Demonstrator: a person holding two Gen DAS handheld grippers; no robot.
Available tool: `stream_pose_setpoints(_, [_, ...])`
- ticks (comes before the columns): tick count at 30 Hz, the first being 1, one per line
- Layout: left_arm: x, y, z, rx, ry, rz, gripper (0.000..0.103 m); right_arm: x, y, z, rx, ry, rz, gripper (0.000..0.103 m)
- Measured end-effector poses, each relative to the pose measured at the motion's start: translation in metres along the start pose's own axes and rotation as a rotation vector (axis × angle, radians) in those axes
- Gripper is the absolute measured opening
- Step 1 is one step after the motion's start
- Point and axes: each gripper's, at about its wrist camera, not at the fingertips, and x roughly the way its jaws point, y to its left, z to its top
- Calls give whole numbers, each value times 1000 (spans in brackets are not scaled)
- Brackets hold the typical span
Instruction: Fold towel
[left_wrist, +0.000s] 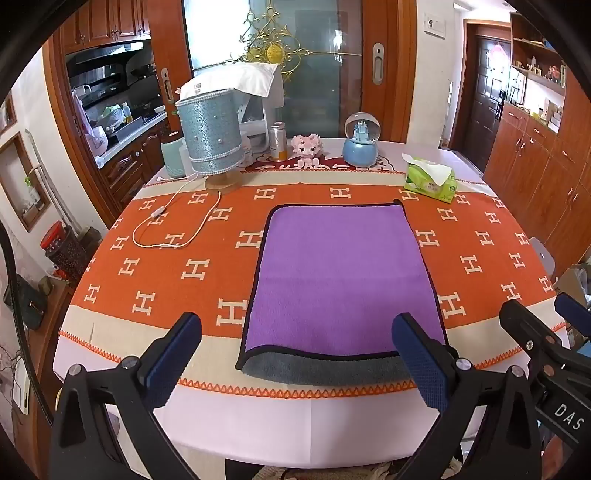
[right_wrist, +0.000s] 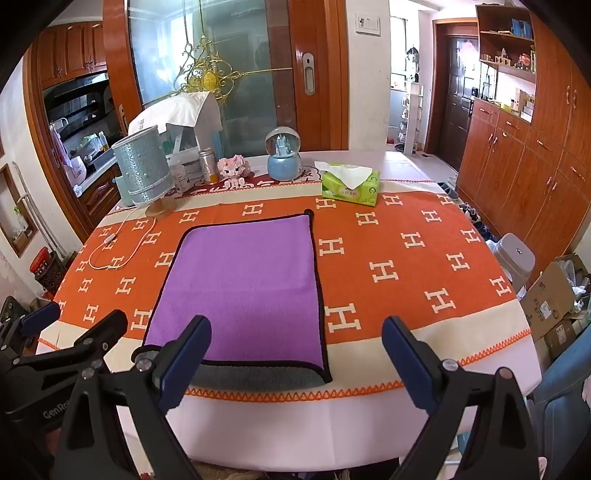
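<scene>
Towel (left_wrist: 341, 273): purple face up, black-edged, lying flat on the orange band of the tablecloth (left_wrist: 155, 266), long sides running away from the cameras; along its near edge a strip of grey underside shows, and that strip reaches onto the cream band of the cloth.
Left gripper (left_wrist: 295, 334): its 2 blue-padded fingers (left_wrist: 173, 354) stand wide apart with nothing between them, above the near edge of the table; the towel's near left corner sits in the gap as seen from this camera.
Right gripper (right_wrist: 297, 338): also spread wide and holding nothing, above the near table edge; the towel's near right corner lies between its fingers (right_wrist: 408, 362) in its own view.
Left wrist view only: the white lamp cord with its inline switch (left_wrist: 159, 213) loops fully across the orange cloth left of the towel; the right gripper appears at the lower right edge, marked "DAS".
Right wrist view only: a grey stool (right_wrist: 515, 258) and cardboard boxes (right_wrist: 554, 295) stand beside the table on the right; the left gripper shows at the lower left edge, with part of a printed word.
Both views: a blue lamp (left_wrist: 210, 138), a metal can (left_wrist: 277, 142), a pink block figure (left_wrist: 307, 146), a snow globe (left_wrist: 361, 138) and a green tissue pack (left_wrist: 430, 177) line the far side of the table, all well apart from the towel.
Towel's far right corner: a small black loop sticks out there, clearer in the right wrist view.
</scene>
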Motion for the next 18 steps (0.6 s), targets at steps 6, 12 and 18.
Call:
stream_pose_setpoints(6, [0, 0, 0, -1, -4, -1, 102, 1, 0, 0, 1, -1, 2, 94])
stream_pose_setpoints(12, [0, 0, 0, -2, -2, -2, 102, 2, 0, 0, -1, 2, 1, 94])
stream_pose_setpoints(18, [0, 0, -1, -4, 4, -4, 102, 3, 0, 0, -1, 5, 1, 94])
